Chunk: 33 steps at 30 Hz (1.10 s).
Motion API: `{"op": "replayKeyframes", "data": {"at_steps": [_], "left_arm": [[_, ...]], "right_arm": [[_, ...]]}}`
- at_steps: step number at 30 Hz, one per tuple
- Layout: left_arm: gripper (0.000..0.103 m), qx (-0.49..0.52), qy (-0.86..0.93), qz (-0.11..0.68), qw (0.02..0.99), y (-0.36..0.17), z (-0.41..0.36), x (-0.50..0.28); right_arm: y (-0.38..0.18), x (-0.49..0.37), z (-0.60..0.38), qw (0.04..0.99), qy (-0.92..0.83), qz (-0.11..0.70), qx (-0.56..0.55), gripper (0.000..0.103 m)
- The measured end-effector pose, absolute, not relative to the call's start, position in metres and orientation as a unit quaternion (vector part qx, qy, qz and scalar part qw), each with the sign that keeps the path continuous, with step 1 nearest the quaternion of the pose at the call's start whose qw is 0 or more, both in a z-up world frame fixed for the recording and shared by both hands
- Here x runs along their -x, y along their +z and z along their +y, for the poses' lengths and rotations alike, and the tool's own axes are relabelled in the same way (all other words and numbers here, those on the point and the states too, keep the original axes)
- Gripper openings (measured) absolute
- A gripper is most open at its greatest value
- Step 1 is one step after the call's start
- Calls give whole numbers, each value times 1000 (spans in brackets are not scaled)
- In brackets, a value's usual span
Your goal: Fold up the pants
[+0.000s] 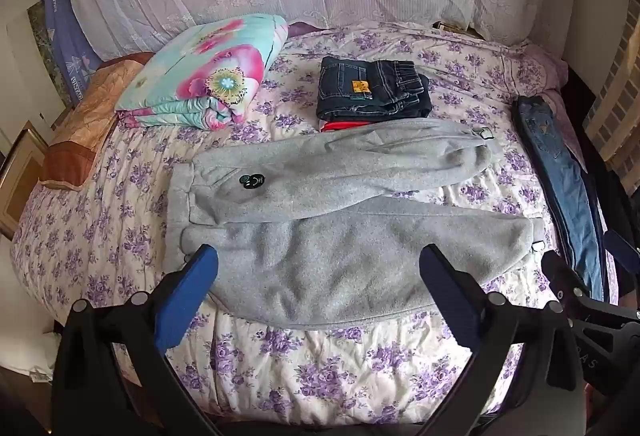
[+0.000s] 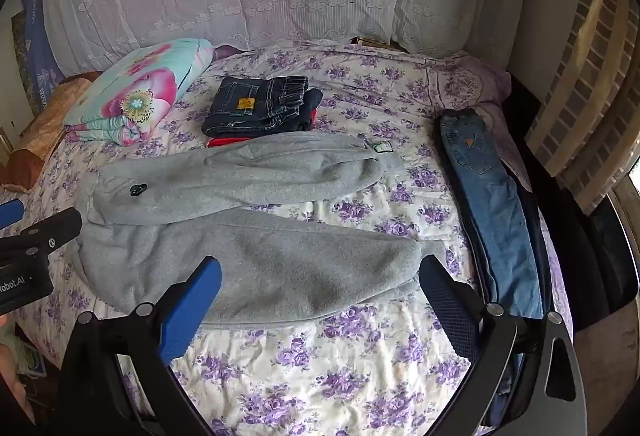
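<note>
Hovering over the bed (image 1: pixel 320 368), we have the grey pants (image 1: pixel 320 236) laid flat across the floral sheet, waistband off to the left with its small dark badge (image 1: pixel 251 181), both legs running to the right and splayed apart in a shallow V, cuffs well separated. No fold has gone into them yet by the look of it, so we judge this pair to be at the very start. Our left gripper (image 1: pixel 318 272) hangs above the near leg, jaws spread as wide as they go and nothing between them; our right gripper (image 2: pixel 320 282) sits further along the same leg toward its cuff, just as wide, also empty. Neither is touching cloth that we can make out. Behind the pants, a folded pair of dark jeans (image 1: pixel 372 88) sits on top of something red, which reads as finished work, and lighter jeans (image 2: pixel 492 204) lie in a long strip along the right edge, likely waiting their turn. A flowered quilt (image 1: pixel 208 76) is bundled up at the back left. What's left for the grey pair, we reckon: bring one leg over the other, then fold the length down.
</note>
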State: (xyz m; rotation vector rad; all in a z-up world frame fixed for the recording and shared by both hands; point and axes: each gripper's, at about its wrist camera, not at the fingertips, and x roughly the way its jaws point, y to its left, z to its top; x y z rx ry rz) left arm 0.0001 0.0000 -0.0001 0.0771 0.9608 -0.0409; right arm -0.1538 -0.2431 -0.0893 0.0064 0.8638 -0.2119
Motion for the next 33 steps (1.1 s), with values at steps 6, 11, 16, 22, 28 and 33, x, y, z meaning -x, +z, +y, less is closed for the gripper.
{"op": "replayKeyframes", "data": {"at_steps": [6, 11, 16, 22, 28, 33], "left_arm": [[98, -35, -20, 462, 886, 0, 0, 0], [98, -35, -20, 462, 886, 0, 0, 0], [98, -35, -21, 461, 886, 0, 0, 0], [98, -34, -21, 462, 886, 0, 0, 0], [98, -33, -22, 462, 886, 0, 0, 0], [98, -33, -22, 461, 886, 0, 0, 0]], "right_arm": [[-89, 156, -244, 903, -104, 417, -4, 99], [-87, 159, -243, 904, -101, 414, -3, 99], [-88, 158, -243, 905, -101, 413, -4, 99], [-88, 157, -242, 905, -100, 413, -6, 99], [-89, 156, -241, 905, -100, 414, -6, 99], [-90, 155, -240, 905, -100, 414, -6, 99]]}}
